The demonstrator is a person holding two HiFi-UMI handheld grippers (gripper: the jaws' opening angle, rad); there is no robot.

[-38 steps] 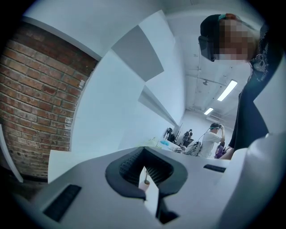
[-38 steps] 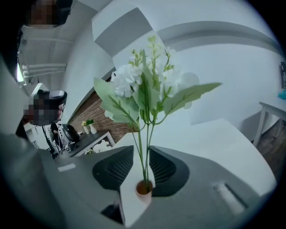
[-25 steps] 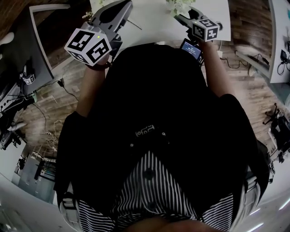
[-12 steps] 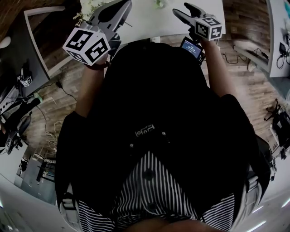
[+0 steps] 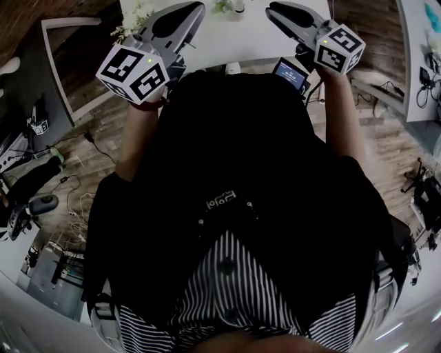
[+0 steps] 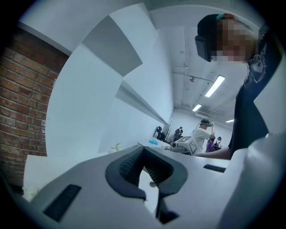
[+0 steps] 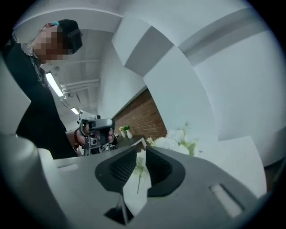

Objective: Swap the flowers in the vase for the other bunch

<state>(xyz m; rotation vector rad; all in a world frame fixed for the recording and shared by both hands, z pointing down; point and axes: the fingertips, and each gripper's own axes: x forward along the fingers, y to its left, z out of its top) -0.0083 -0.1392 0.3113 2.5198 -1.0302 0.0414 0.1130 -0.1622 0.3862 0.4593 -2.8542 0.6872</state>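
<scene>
Swung right since a second ago, right gripper (image 5: 275, 9) and left gripper (image 5: 195, 8) hover part-open and empty; white bunch (image 5: 132, 17) lies far left on table (image 5: 248, 38), best gripped low on its stems.

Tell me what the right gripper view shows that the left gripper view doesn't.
Right gripper view only: the white flower bunch lying on the table, and a loose green stem seen through the gap of the right hand-held gripper. Left gripper view only: distant bystanders. Both: the brick wall, the person, and jaws apart gripping nothing, the left hand-held gripper included.
</scene>
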